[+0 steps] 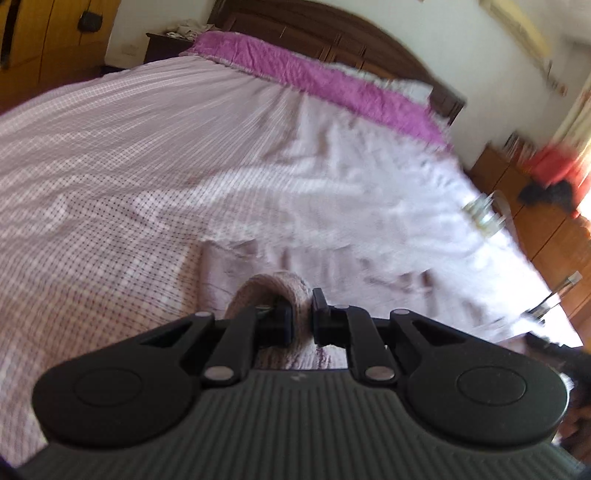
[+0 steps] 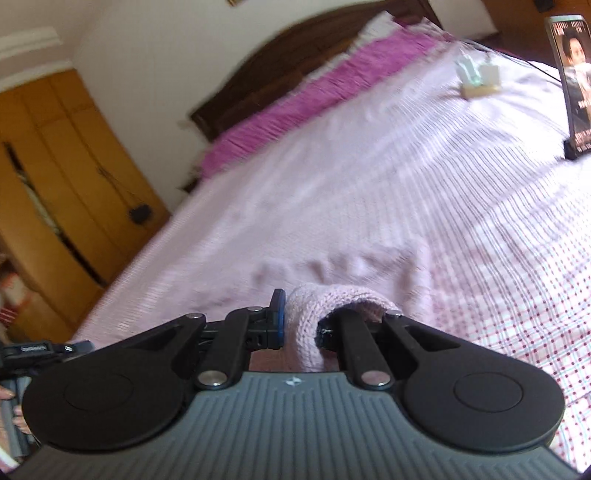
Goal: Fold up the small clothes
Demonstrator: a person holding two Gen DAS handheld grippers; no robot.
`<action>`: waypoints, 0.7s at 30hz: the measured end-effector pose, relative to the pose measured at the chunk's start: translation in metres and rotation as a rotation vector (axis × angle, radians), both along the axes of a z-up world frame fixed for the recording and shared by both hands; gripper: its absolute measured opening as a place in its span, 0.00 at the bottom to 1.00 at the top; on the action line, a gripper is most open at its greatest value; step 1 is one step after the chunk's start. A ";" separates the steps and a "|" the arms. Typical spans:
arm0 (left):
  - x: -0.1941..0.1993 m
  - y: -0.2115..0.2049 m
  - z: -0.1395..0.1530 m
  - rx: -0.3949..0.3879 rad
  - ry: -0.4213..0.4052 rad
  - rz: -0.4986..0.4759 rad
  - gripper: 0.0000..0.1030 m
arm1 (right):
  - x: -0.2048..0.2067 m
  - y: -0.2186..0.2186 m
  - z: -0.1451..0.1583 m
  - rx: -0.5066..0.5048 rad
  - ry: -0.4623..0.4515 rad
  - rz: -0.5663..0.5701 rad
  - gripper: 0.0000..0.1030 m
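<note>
Left tool [image 1: 303,314] is pointing forward and somewhat downward over the bed [image 1: 110,155], its two black fingers [image 1: 282,321] nearly together and pinching a fold of the pink knitted garment [image 1: 273,291]. That knit is looping up over the left finger and hanging down between the jaws toward the tool's grey ribbed body. Beyond the tips, more of the pale pink cloth is lying rumpled on the checked bedsheet, toward the bed's right edge. A magenta blanket [image 1: 314,74] is running along the head edge of the bed, against the dark wooden headboard [image 1: 332,33]. Much of this view is smeared by motion blur, so fine details near the bed's right edge cannot be told.

Right tool [image 2: 295,325] is likewise tilting forward and down, rolled so that the bed appears slanted across its view. Its jaws are closed on the same pink knitted garment [image 2: 306,332]; the knit is wrapping over and hiding the right finger, while the left finger with its blue pad [image 2: 279,321] is pressing against the cloth. The rest of the garment is spreading out flat on the bedsheet just ahead of the tips. A small pale object [image 2: 476,79] is sitting near the head edge, and a framed picture [image 2: 572,85] is standing at the bed's right edge.
</note>
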State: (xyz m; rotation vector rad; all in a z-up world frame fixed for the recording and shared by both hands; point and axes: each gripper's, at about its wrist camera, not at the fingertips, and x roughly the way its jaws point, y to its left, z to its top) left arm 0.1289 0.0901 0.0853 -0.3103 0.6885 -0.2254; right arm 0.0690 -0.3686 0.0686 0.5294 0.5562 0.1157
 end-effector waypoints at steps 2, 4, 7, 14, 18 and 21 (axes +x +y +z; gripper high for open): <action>0.008 -0.003 -0.015 0.056 0.022 0.002 0.14 | 0.012 0.000 -0.017 -0.030 0.066 -0.018 0.10; 0.013 -0.004 -0.029 0.082 0.056 -0.001 0.14 | 0.020 0.000 -0.033 -0.042 0.098 -0.016 0.10; 0.010 -0.002 -0.038 0.085 0.053 -0.004 0.14 | 0.020 -0.001 -0.041 -0.029 0.084 -0.014 0.11; -0.010 0.005 -0.026 0.058 0.054 0.036 0.24 | 0.013 -0.005 -0.031 -0.031 0.106 -0.007 0.22; -0.026 0.008 -0.017 0.067 0.055 0.047 0.25 | -0.010 0.001 -0.014 -0.046 0.096 0.023 0.35; -0.039 0.011 -0.009 0.059 0.042 0.045 0.25 | -0.025 0.000 -0.007 -0.045 0.099 0.031 0.45</action>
